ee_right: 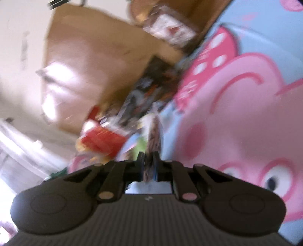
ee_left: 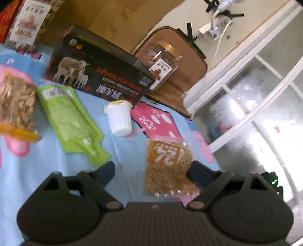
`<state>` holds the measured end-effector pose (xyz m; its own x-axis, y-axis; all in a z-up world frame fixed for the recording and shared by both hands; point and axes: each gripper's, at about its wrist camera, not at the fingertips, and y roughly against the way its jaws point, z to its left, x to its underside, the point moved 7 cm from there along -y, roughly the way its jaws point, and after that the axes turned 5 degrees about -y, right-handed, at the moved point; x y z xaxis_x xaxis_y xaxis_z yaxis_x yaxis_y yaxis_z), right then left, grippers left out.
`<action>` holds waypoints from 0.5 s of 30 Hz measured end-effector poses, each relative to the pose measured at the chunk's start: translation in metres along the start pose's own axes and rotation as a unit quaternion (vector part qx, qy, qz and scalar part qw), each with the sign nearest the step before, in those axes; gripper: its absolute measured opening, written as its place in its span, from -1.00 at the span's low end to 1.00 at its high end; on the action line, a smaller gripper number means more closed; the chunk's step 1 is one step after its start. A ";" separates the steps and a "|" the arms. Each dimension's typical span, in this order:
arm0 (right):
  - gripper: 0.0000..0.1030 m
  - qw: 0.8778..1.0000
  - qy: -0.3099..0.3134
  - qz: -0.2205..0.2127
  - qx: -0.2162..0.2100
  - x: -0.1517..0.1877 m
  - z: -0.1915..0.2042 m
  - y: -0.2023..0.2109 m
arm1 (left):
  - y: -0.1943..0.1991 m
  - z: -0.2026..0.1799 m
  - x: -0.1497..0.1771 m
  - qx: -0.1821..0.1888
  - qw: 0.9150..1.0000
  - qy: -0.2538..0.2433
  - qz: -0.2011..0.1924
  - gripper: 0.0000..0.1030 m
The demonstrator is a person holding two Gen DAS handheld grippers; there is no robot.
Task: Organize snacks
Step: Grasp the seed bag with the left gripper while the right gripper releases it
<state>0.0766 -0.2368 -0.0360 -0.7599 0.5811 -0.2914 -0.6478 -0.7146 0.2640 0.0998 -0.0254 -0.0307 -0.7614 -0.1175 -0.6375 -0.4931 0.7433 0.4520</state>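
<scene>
Matte black tongs, both hands, same build.
Left tongs [ee_left: 151, 170] show a ribbed dark body, round side housings, copper-toned pivot pins and blue pads; right tongs [ee_right: 148, 164] match it, pins looking pinkish.

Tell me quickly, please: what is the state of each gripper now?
Left gripper: open, holding nothing; a packet of seeds lies between its fingers.
Right gripper: closed on a thin snack packet; too blurred to name.

A home — cartoon bedsheet [ee_left: 56, 185], cardboard box [ee_left: 106, 17], wall socket [ee_left: 208, 30].
</scene>
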 end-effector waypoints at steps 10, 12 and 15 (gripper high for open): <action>-0.80 0.996 0.079 0.047 -0.022 0.027 0.044 -0.029 | 0.042 0.003 0.006 0.010 0.999 0.007 -0.031 -0.03; -0.80 0.996 0.072 0.049 -0.031 0.024 0.048 -0.031 | 0.046 0.007 0.001 0.009 0.999 0.011 -0.035 -0.14; -0.80 0.994 0.090 0.048 -0.030 0.022 0.056 -0.034 | 0.049 0.009 -0.008 0.003 0.999 0.008 -0.043 -0.14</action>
<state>0.0791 -0.1775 0.0002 -0.7932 0.4334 -0.4278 -0.5636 -0.7886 0.2459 0.0855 0.0177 -0.0088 -0.7228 -0.1929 -0.6636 -0.5554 0.7336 0.3917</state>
